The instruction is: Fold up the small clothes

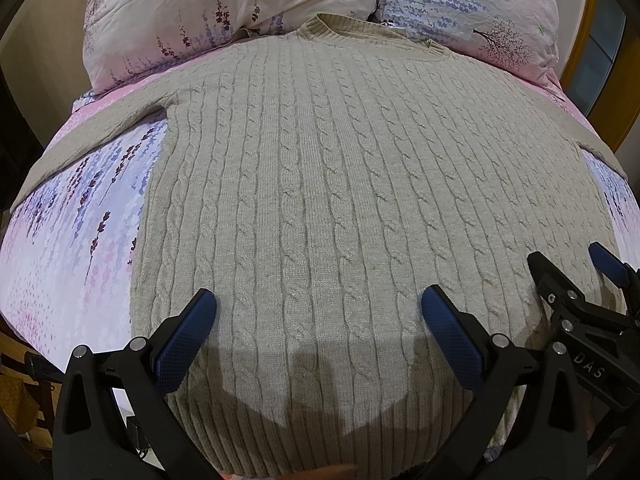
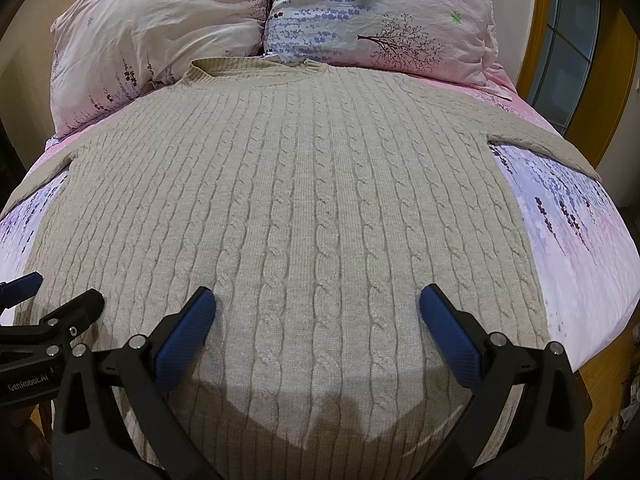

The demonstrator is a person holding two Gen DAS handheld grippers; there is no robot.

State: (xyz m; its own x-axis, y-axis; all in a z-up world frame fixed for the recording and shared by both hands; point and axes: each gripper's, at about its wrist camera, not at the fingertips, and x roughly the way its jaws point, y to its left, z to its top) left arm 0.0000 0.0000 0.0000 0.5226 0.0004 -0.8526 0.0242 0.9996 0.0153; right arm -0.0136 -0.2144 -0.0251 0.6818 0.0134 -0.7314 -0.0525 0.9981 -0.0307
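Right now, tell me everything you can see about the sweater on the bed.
The sweater is beige cable knit with a ribbed crew collar and ribbed hem. It lies flat and unfolded on the floral bed, collar toward the pillows, both sleeves spread out to the sides. The left gripper and right gripper are open near its hem; whether they touch it is unclear. Their shadows fall on the knit.

Warm, even indoor light from behind and above the cameras casts soft gripper shadows onto the near hem of the sweater (image 1: 320,208). Focus is sharp at centre; fisheye distortion bulges the bed (image 2: 580,264), and the corners darken to black.
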